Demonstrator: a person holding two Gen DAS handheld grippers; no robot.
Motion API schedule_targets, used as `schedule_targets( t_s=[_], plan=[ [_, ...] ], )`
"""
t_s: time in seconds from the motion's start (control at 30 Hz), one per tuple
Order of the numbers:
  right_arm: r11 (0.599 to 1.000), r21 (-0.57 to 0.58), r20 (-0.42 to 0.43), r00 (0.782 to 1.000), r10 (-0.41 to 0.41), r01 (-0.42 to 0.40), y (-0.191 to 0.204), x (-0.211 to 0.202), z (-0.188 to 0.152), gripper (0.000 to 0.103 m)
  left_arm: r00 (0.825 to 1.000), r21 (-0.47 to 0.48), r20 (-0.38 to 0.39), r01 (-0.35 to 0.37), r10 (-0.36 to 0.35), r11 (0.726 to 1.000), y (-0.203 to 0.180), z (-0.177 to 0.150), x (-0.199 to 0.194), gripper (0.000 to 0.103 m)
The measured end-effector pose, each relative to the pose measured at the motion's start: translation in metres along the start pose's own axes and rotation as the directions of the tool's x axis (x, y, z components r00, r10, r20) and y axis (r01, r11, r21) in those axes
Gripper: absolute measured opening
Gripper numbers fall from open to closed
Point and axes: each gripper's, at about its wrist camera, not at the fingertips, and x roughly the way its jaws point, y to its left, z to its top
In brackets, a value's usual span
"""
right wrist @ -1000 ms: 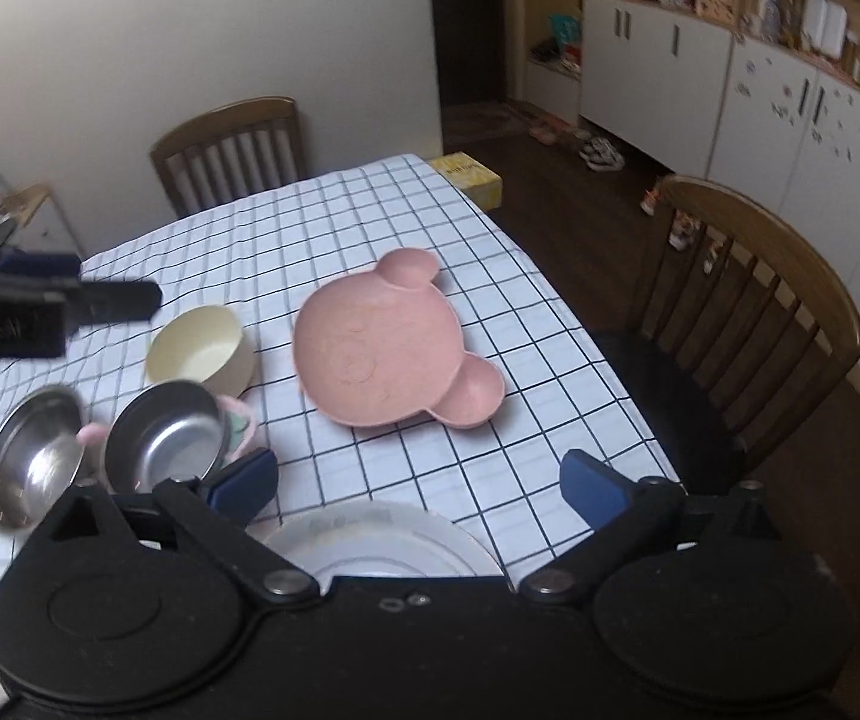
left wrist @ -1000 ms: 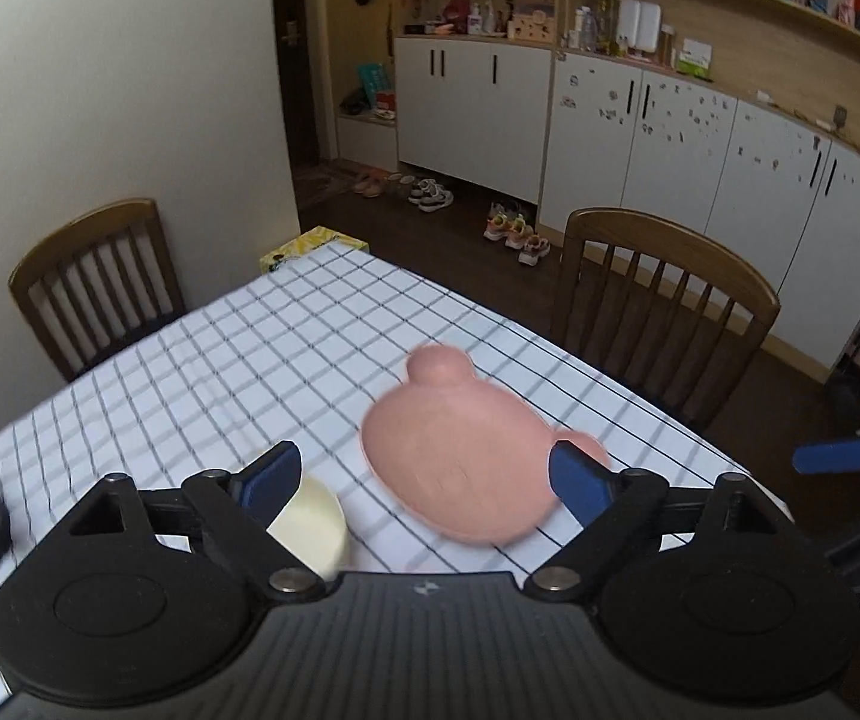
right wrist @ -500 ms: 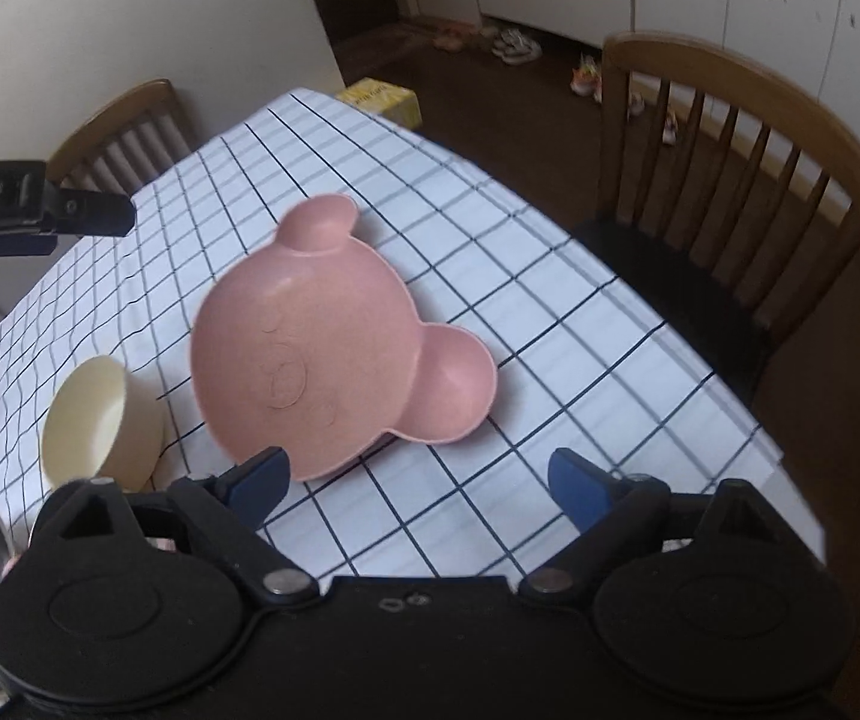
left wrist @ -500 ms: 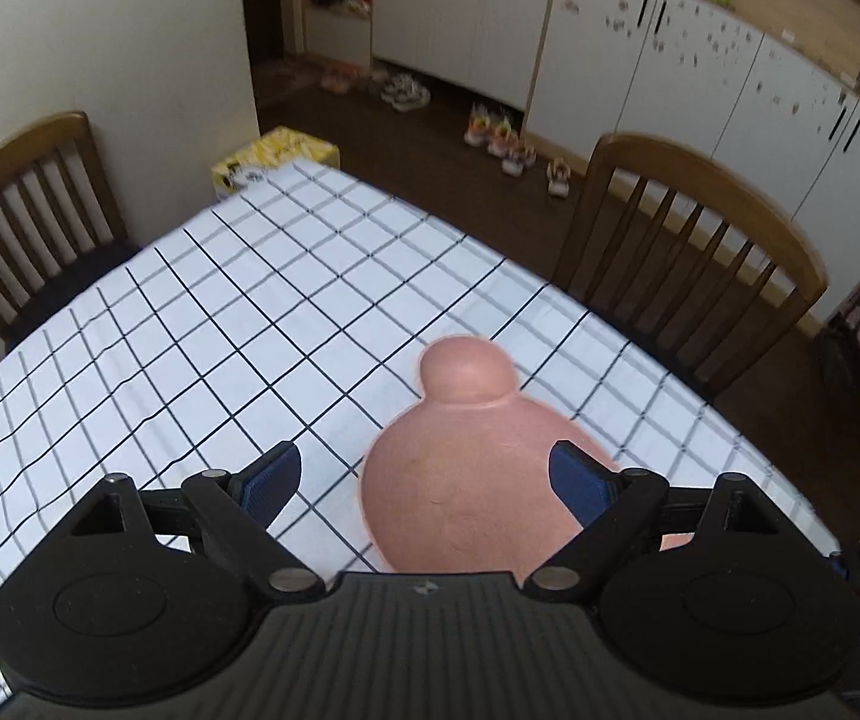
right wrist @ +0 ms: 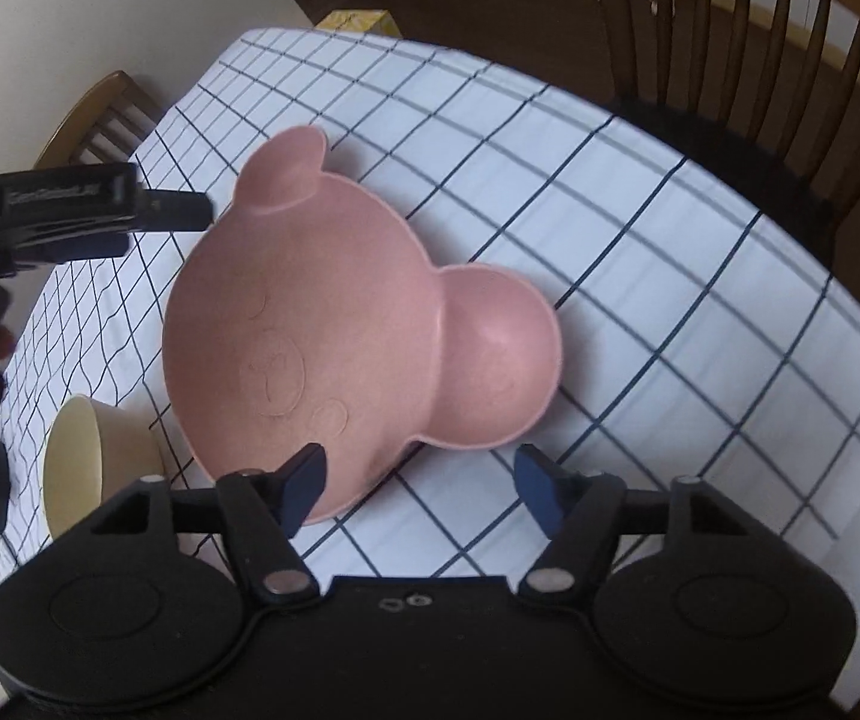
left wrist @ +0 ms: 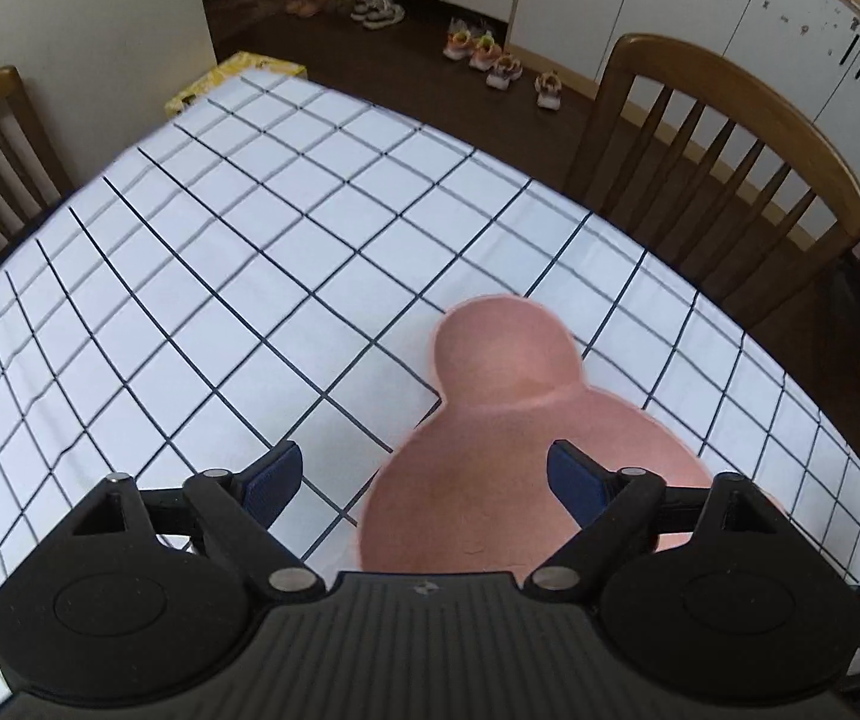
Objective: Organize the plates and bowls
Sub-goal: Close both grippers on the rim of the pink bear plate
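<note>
Closing, both grippers – left (left wrist: 424,474) and right (right wrist: 421,489) – straddle the pink bear-shaped plate's (right wrist: 334,324) rim, pads not yet touching

One pink plate (right wrist: 334,324), one cream bowl (right wrist: 97,468), two chairs (left wrist: 724,168) and two grippers (right wrist: 418,489) are counted.
</note>
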Motion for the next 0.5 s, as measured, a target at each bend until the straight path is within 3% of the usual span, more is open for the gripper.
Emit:
schedule_targets(
  t_s=[0.07,0.23,0.33,0.4,0.5],
  plan=[
    [1.0,0.004,-0.011,1.0,0.012,-0.012,0.001,0.005,0.001,0.059,1.0,-0.005,-0.02,0.004,-0.004,1.0,0.002,0.001,0.008,0.072],
    [0.999,0.026,-0.038,0.999,0.034,-0.033,0.0,0.015,0.007,0.05,0.998,-0.015,-0.042,0.039,-0.04,0.999,0.008,0.003,0.02,0.067],
    [0.998,0.04,-0.045,0.998,0.054,-0.052,-0.002,0.017,0.009,0.04,0.998,-0.019,-0.062,0.031,-0.033,0.999,0.009,0.004,0.027,0.056],
    [0.995,0.061,-0.049,0.996,0.078,-0.075,-0.004,0.018,0.01,0.028,0.997,-0.033,-0.065,0.041,-0.043,0.999,0.011,0.003,0.029,0.038],
    [0.993,0.077,-0.046,0.995,0.088,-0.084,-0.006,0.019,0.01,0.018,0.997,-0.049,-0.064,0.029,-0.032,0.998,0.015,0.002,0.029,0.029]
  ],
)
